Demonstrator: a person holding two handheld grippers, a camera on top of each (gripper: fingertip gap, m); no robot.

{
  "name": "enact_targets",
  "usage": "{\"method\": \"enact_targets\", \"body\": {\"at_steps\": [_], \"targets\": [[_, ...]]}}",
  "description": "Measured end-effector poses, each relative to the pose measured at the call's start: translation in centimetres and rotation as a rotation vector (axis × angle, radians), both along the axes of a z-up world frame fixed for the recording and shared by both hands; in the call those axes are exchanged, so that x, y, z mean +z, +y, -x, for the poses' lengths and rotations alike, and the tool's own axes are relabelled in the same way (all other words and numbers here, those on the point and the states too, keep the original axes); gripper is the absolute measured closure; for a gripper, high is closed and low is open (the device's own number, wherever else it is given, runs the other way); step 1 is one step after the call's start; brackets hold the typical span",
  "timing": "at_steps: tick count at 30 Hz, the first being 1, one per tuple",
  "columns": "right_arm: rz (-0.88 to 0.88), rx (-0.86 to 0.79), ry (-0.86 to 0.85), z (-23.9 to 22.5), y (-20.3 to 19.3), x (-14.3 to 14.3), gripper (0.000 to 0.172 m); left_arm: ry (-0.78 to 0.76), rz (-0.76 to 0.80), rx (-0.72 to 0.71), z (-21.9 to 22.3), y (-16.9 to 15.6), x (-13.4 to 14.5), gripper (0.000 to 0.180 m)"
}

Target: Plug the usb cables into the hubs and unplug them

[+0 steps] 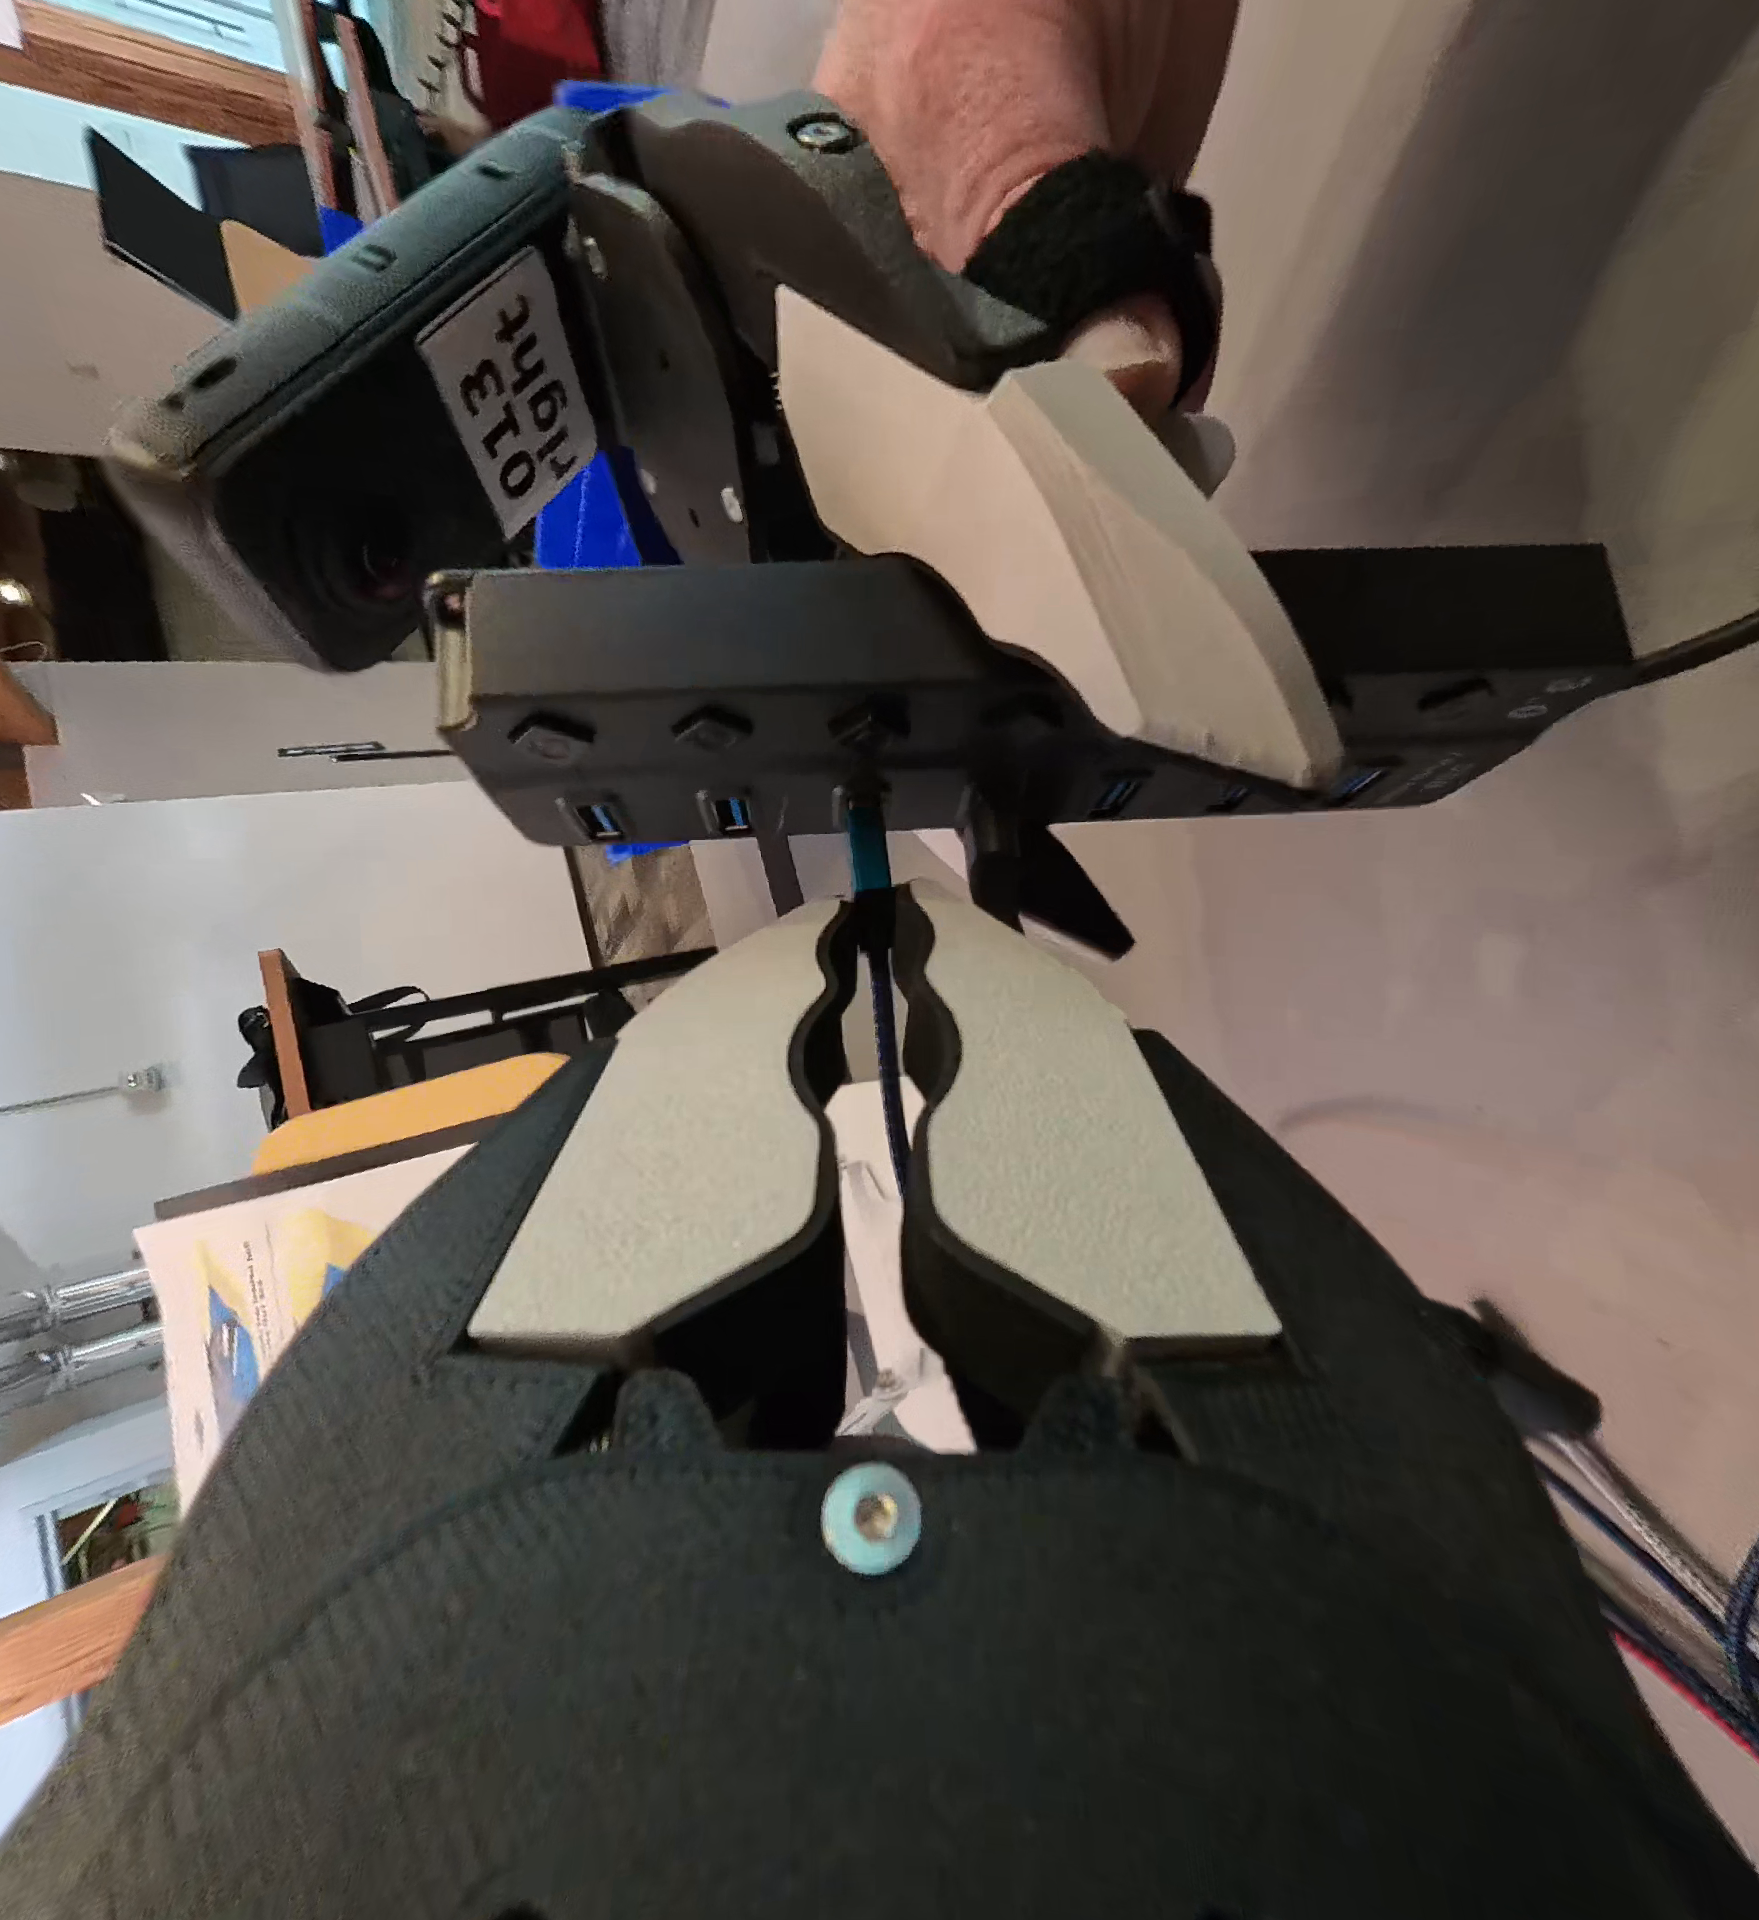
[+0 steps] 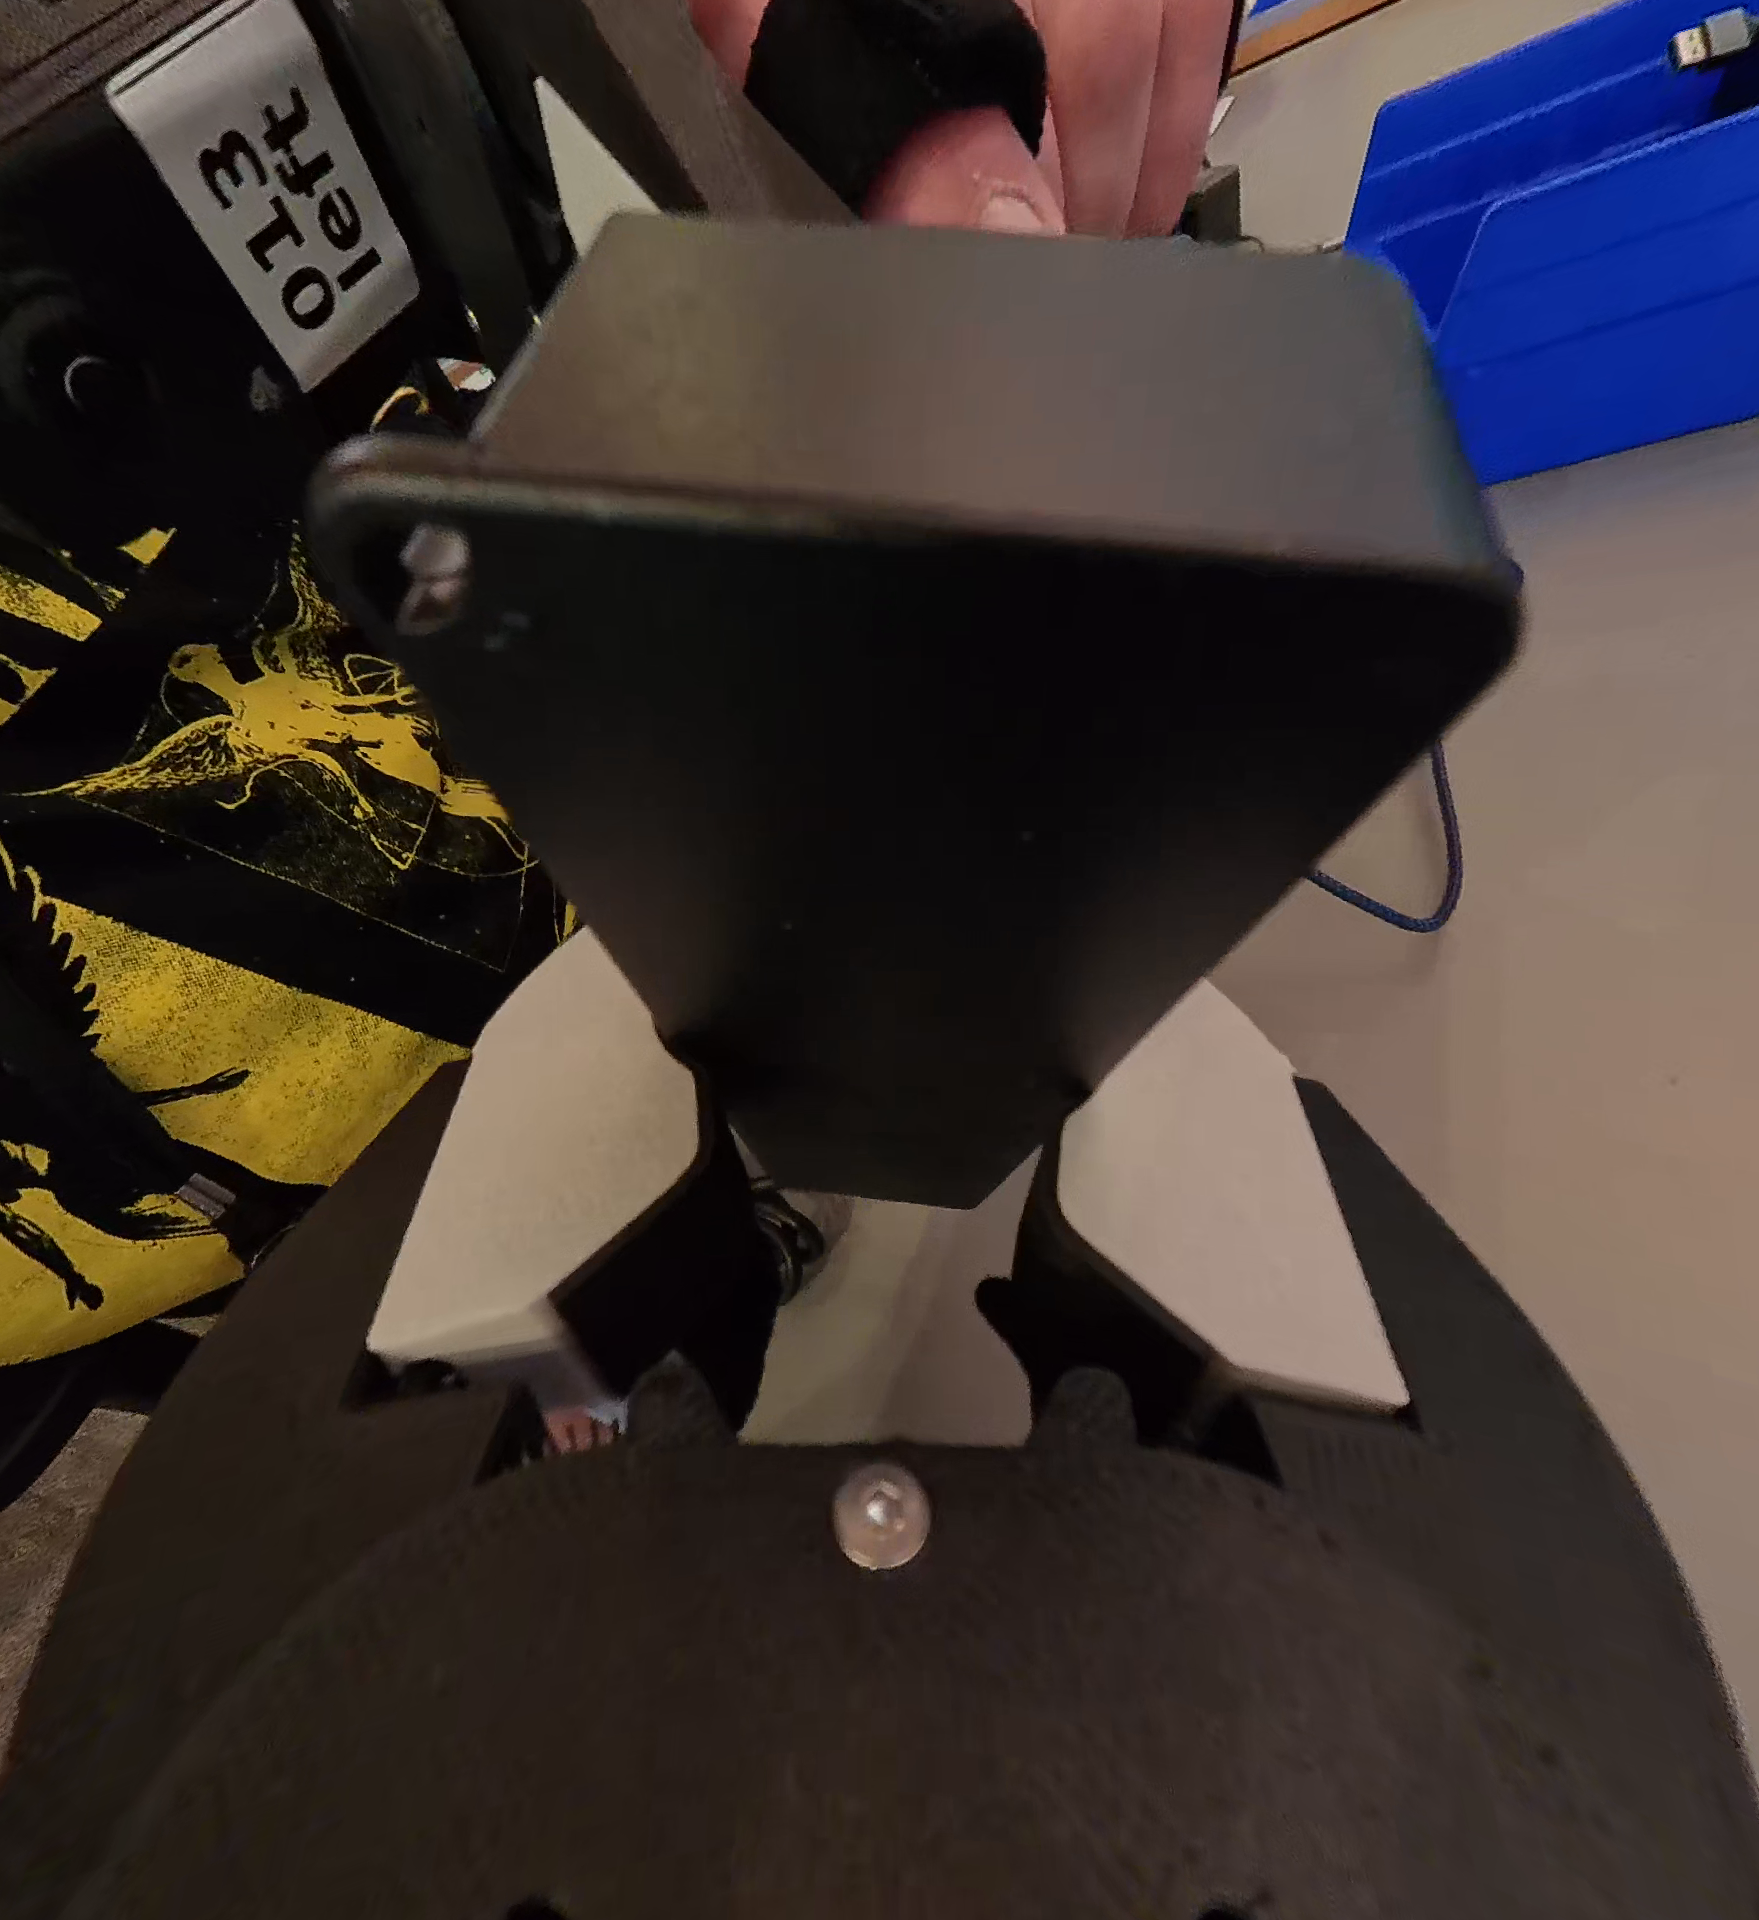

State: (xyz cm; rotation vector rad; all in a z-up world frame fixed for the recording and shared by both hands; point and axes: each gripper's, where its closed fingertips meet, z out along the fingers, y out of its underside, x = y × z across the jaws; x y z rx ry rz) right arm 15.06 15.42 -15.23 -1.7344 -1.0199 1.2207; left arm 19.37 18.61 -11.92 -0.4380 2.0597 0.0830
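Your left claw (image 1: 877,914) is nearly closed on the blue braided USB cable (image 1: 885,1081), pinching it at the dark collar just behind the teal plug (image 1: 869,847). Both grey fingers (image 1: 709,1132) press in on the cable at the tips; further back the cable runs free down the channel between them.

The plug sits in a port on the front face of the black USB hub (image 1: 709,665), third from the hub's left end, with two empty blue ports to its left. The plug's long axis runs straight out of the port and in line with your left claw, so any pull or push must follow that line; a sideways load would, in my judgement, strain the port.

Your right claw (image 2: 880,1122) is spread wide across the hub body (image 2: 916,675) and grips it, one grey finger (image 1: 1062,561) lying over the top face. The hub is held off the counter (image 2: 1664,935), broadside to the left claw.

A blue bin (image 2: 1602,260) stands at the far right, another cable end inside it.
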Motion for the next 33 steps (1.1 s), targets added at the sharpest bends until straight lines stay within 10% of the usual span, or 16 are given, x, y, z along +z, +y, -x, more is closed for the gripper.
{"method": "enact_targets", "body": {"at_steps": [5,11,16,23,33], "targets": [[0.008,-0.078,-0.006,-0.7,1.3,0.1,0.108,-0.061,0.126,0.131,1.1,3.0,2.4,0.134],[0.011,-0.196,-0.06,-2.0,2.8,-0.7,0.108,-0.123,0.259,0.419,9.9,9.2,5.6,0.132],[0.022,-0.251,-0.155,-2.3,3.6,-2.3,0.108,0.108,0.489,0.707,20.0,11.4,-1.7,0.122],[0.024,-0.241,-0.2,-1.6,3.7,-3.2,0.108,0.323,0.886,1.124,28.7,11.3,-14.4,0.045],[0.024,-0.238,-0.201,-1.7,3.6,-3.2,0.108,0.26,1.131,1.155,25.2,8.8,-15.9,0.034]]}}
